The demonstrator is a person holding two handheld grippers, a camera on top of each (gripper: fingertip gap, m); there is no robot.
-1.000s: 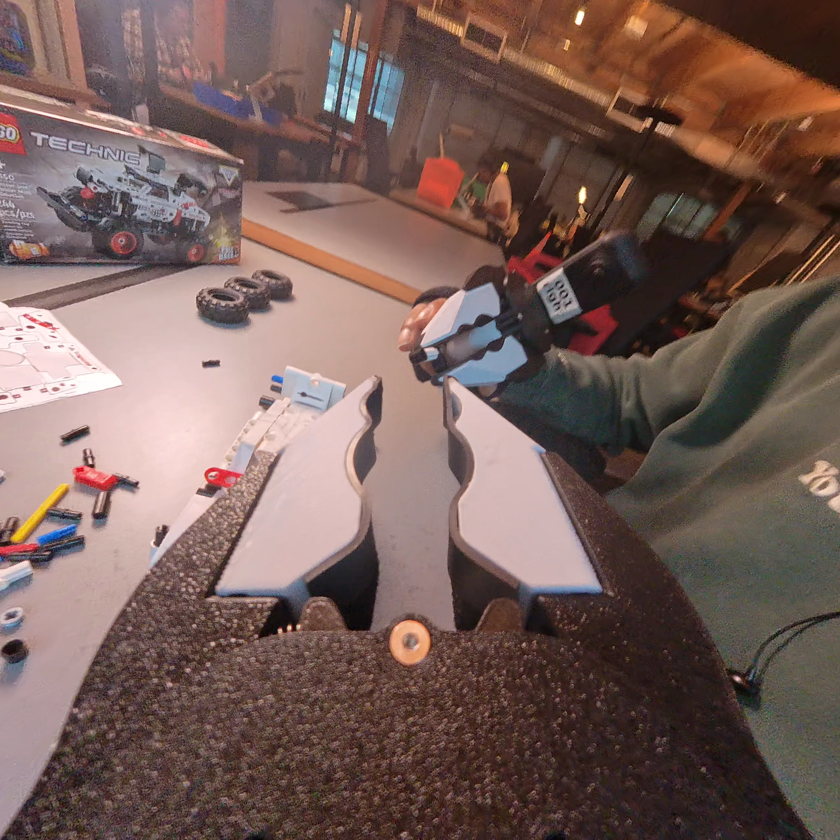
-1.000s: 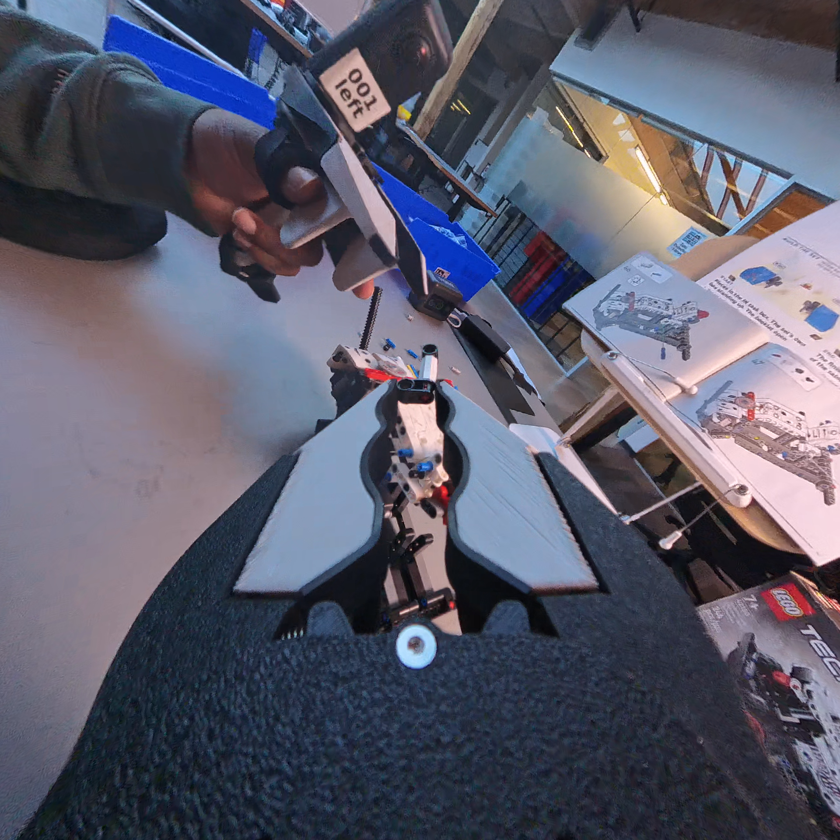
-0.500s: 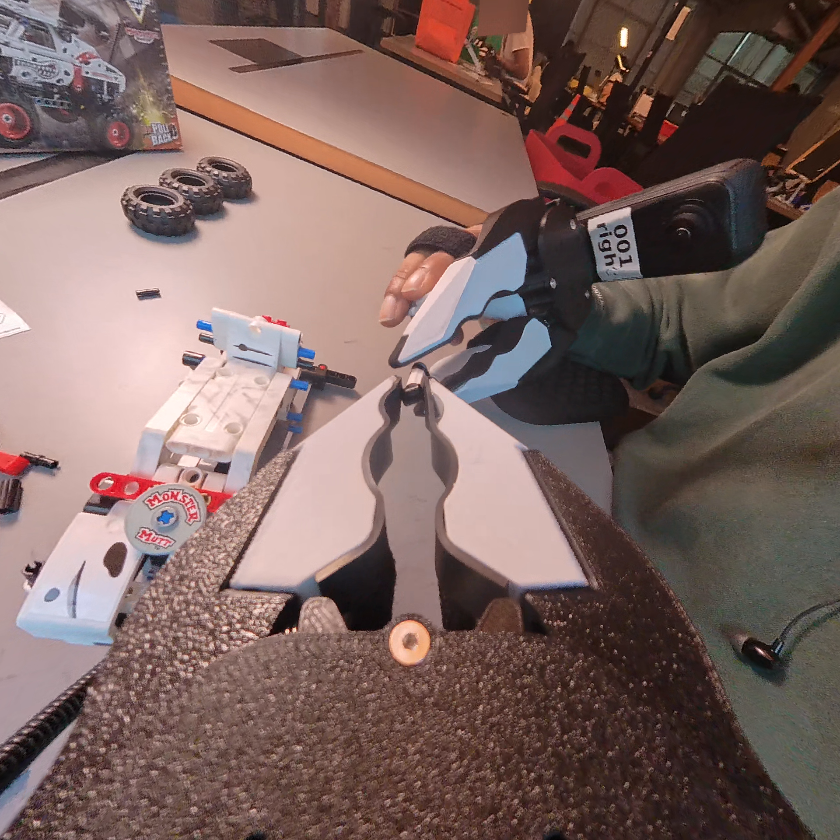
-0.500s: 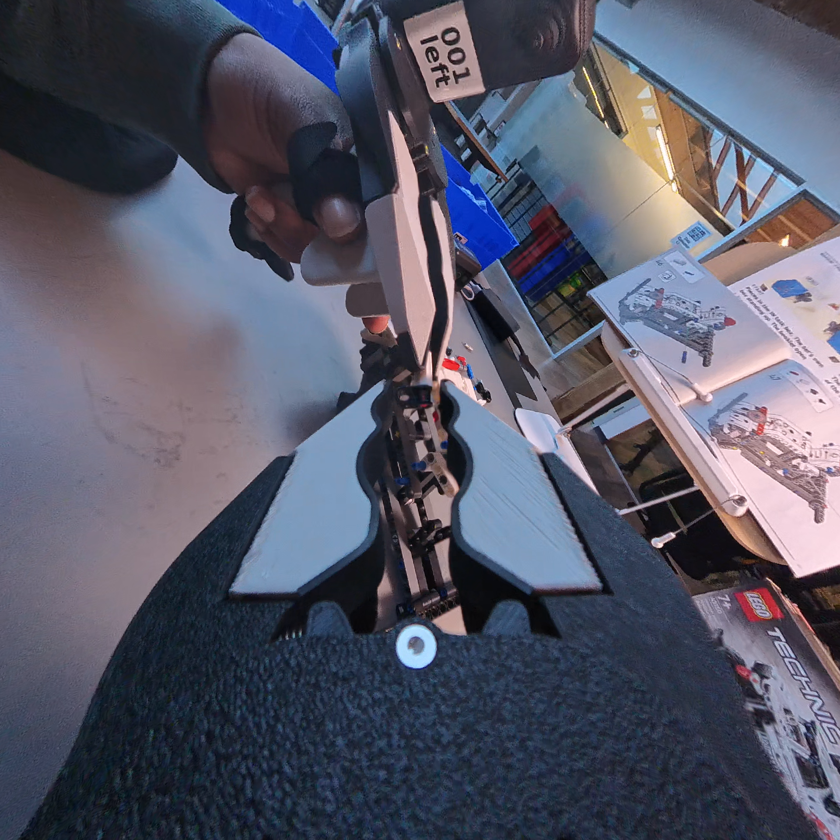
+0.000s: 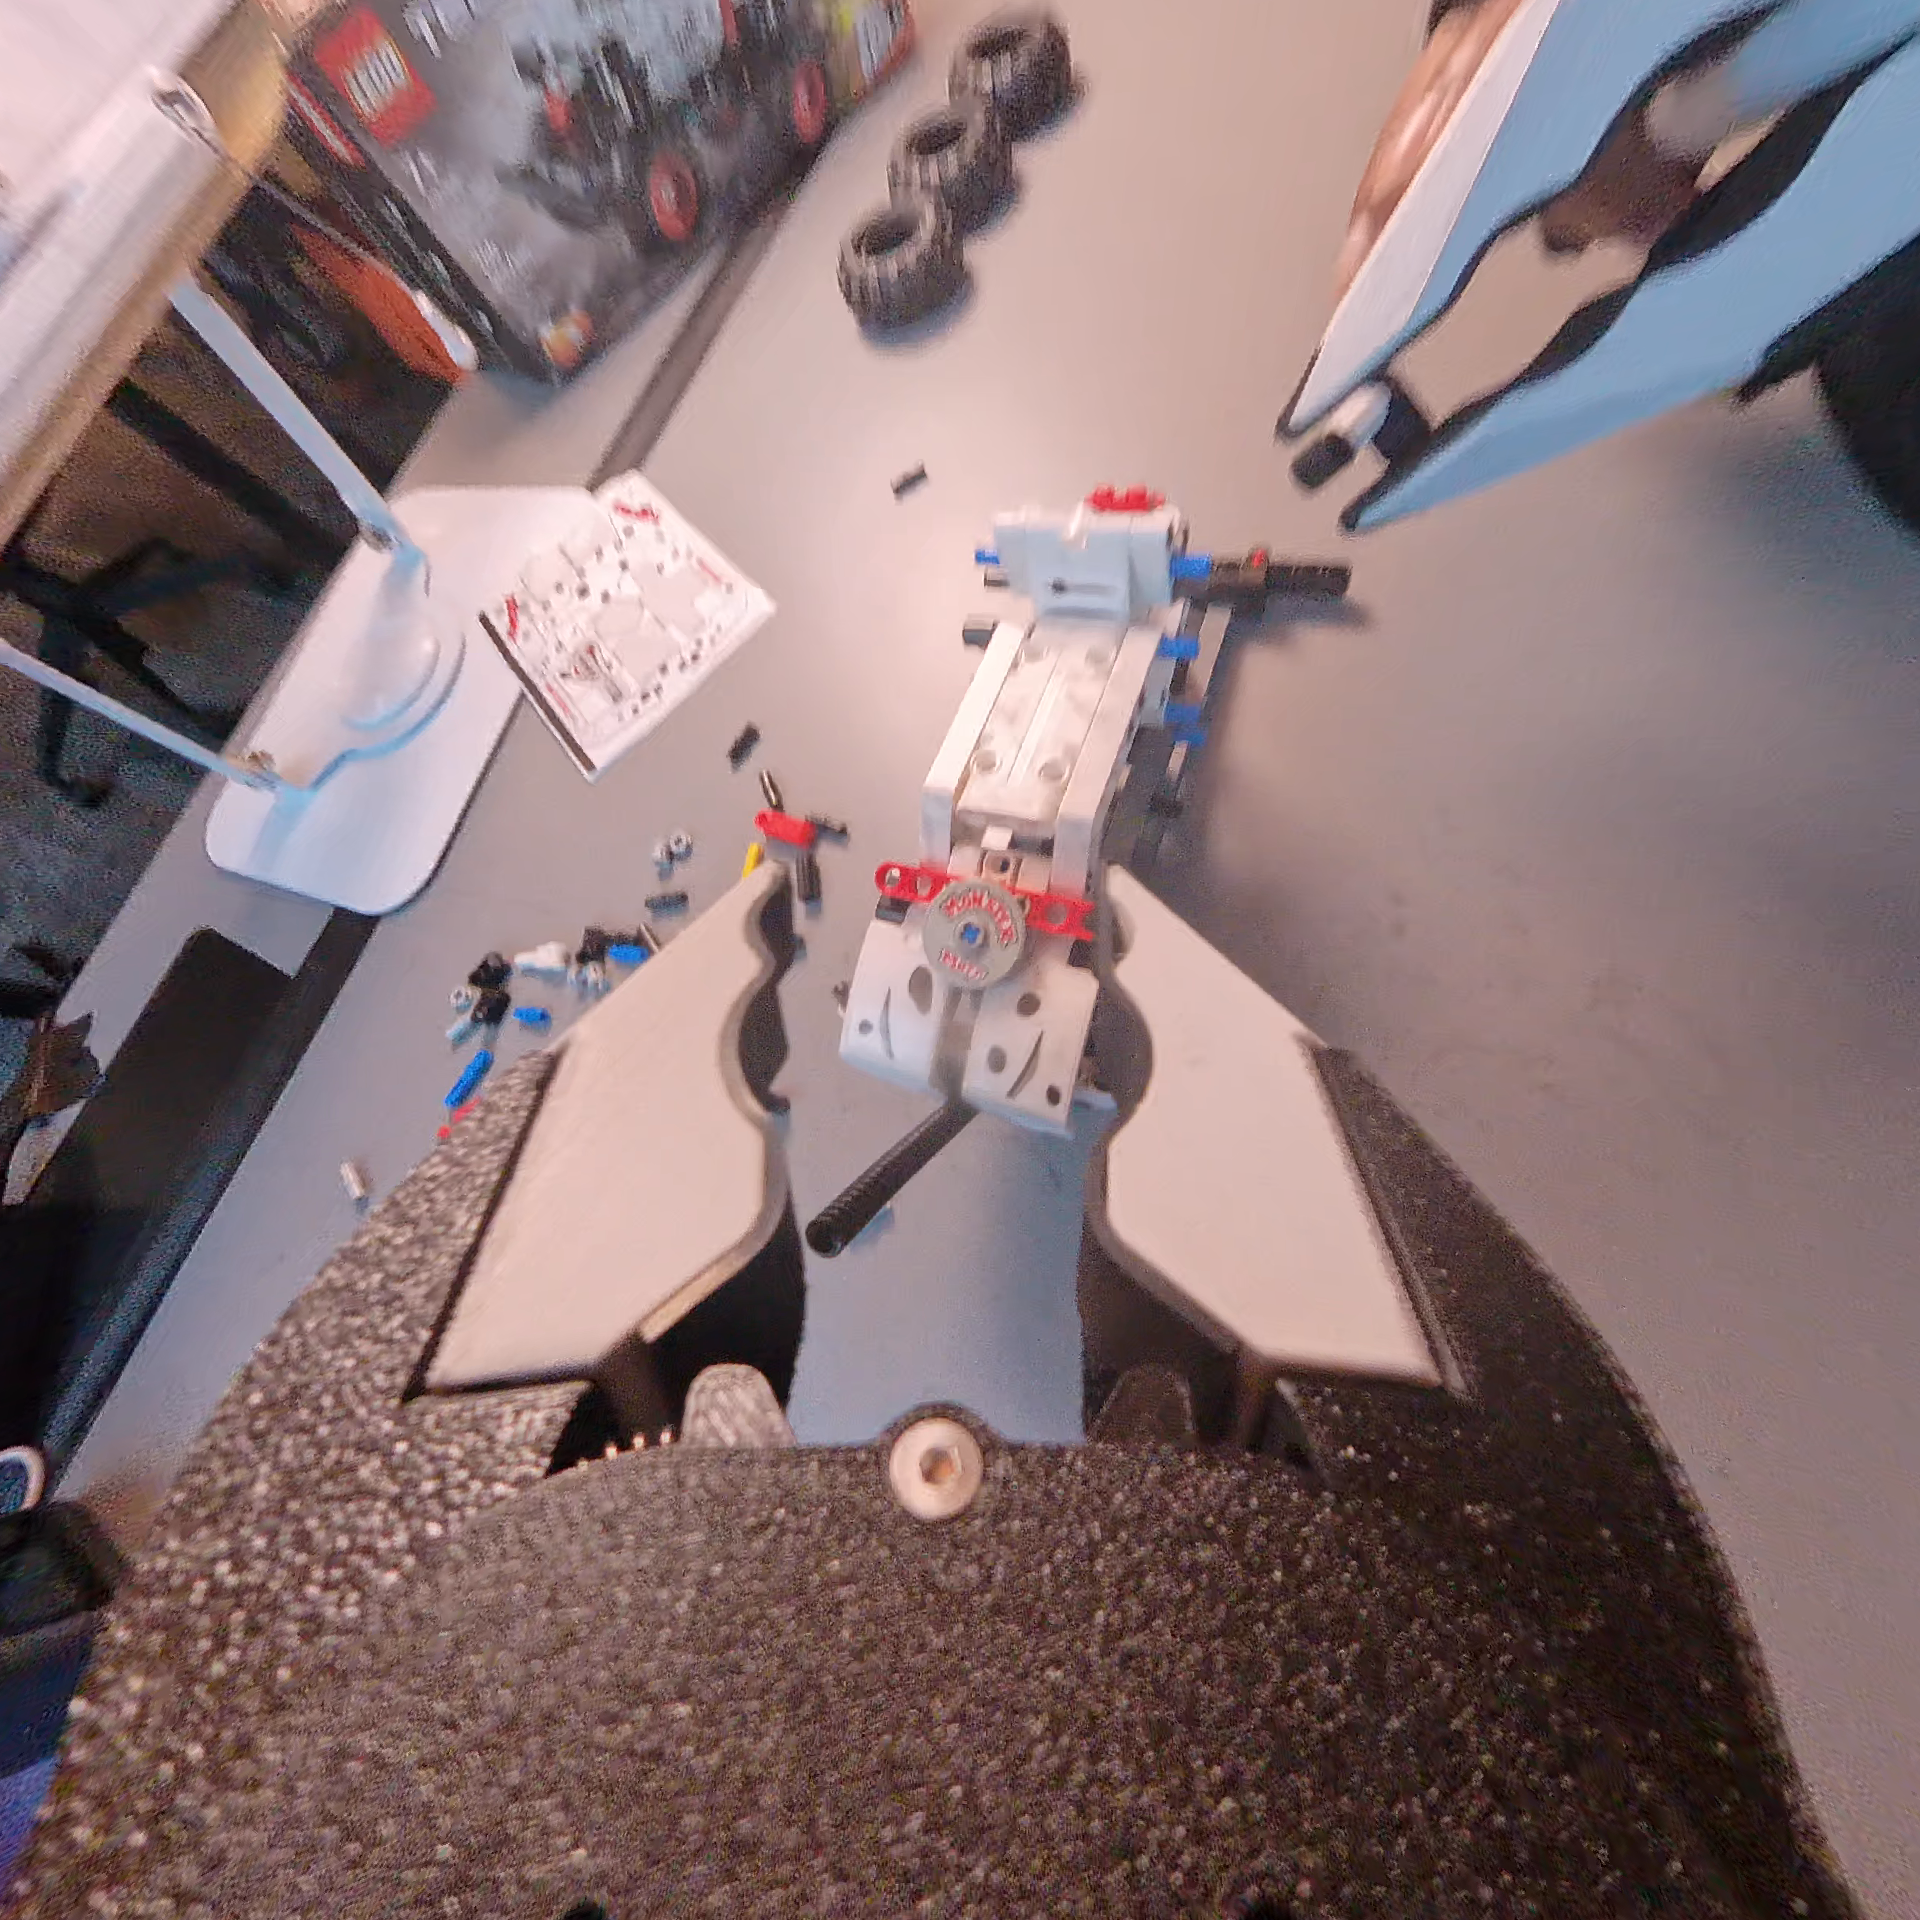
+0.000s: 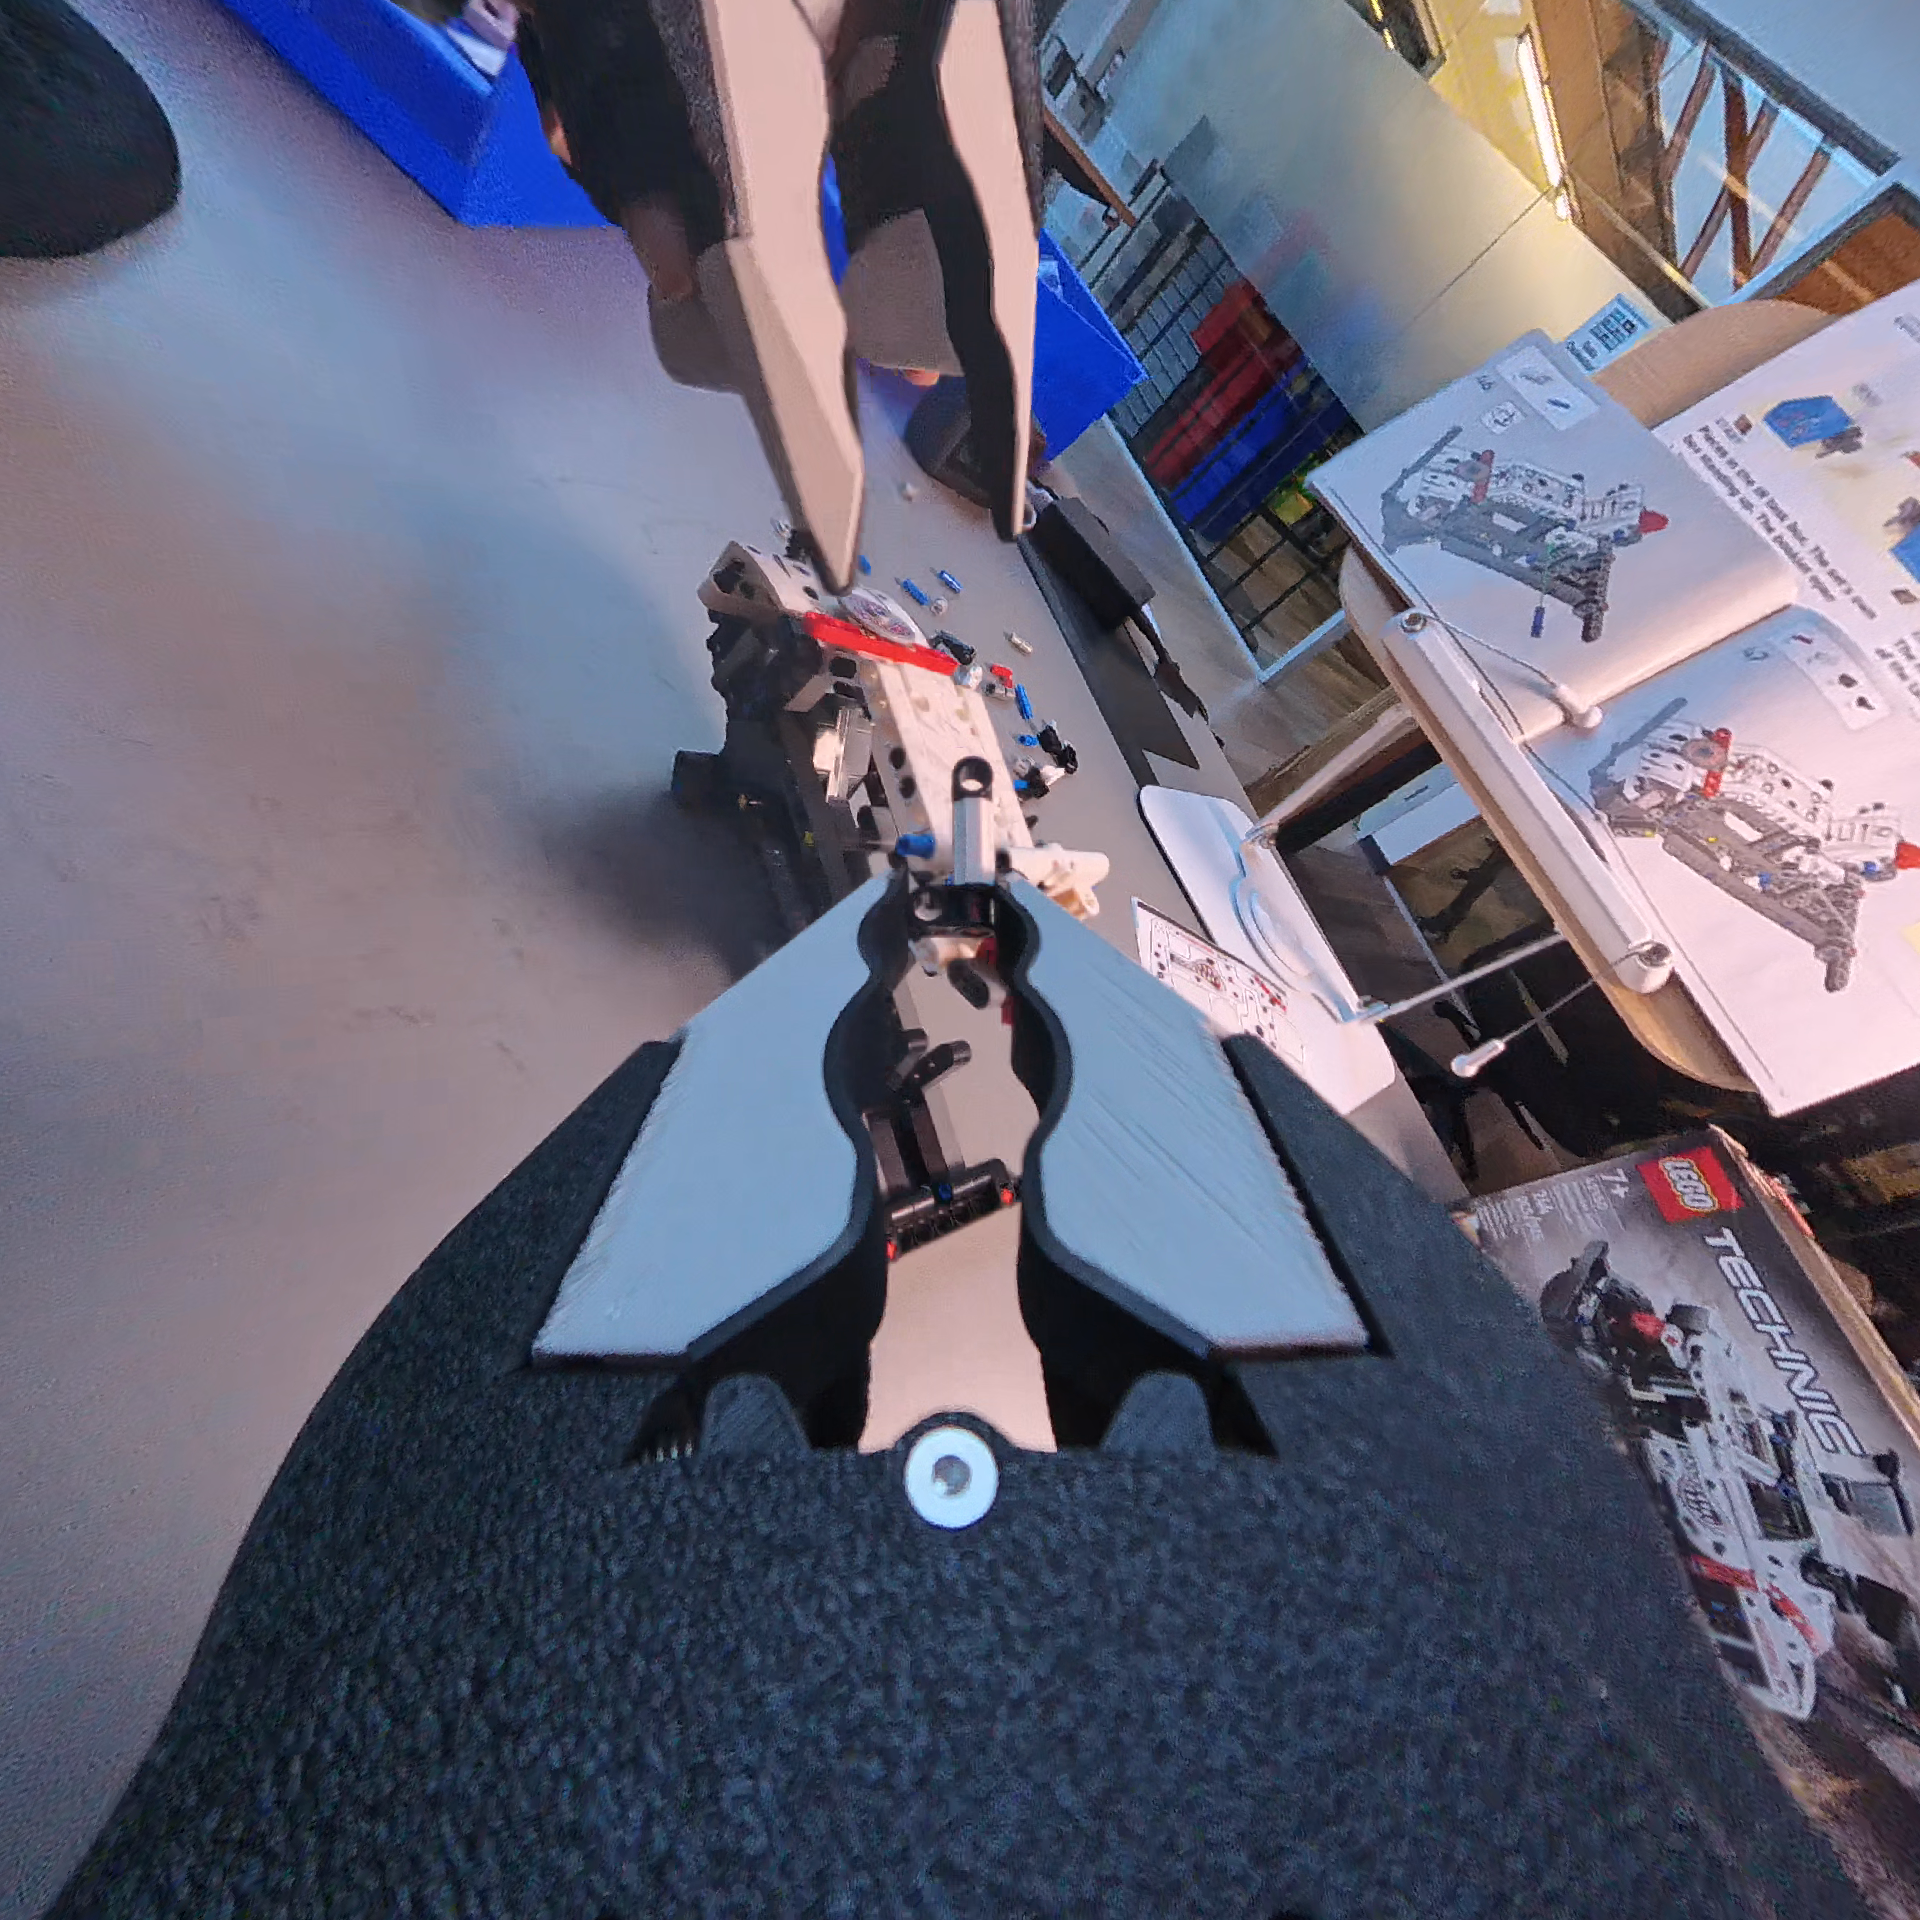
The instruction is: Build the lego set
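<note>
The partly built white truck model point(image 5: 1039, 748) lies on the grey table point(image 5: 1507, 935), with a red beam and a round sticker disc at its near end. My left gripper point(image 5: 945, 883) is open, its jaws wide apart on either side of the model's near end, and holds nothing. A black ribbed hose point(image 5: 883, 1174) pokes out below the model. My right gripper point(image 6: 954, 888) is shut on a small black and grey lego piece point(image 6: 971, 831), held above the model's far end. It also shows at the top right of the left wrist view point(image 5: 1325, 473). The left gripper point(image 6: 925, 540) shows over the model point(image 6: 862, 717).
Three black tyres point(image 5: 935, 197) and the set's box point(image 5: 582, 135) lie at the far side. A leaflet point(image 5: 623, 623), a white stand base point(image 5: 343, 727) and loose small parts point(image 5: 551, 977) lie left of the model. An open instruction book point(image 6: 1621, 644) rests on the stand. The gap from one gripper's tips to the other's is roughly 11 centimetres.
My left gripper was shut at the tip of the right gripper's piece. It has opened and swung over to the model. The right gripper has kept its piece.
</note>
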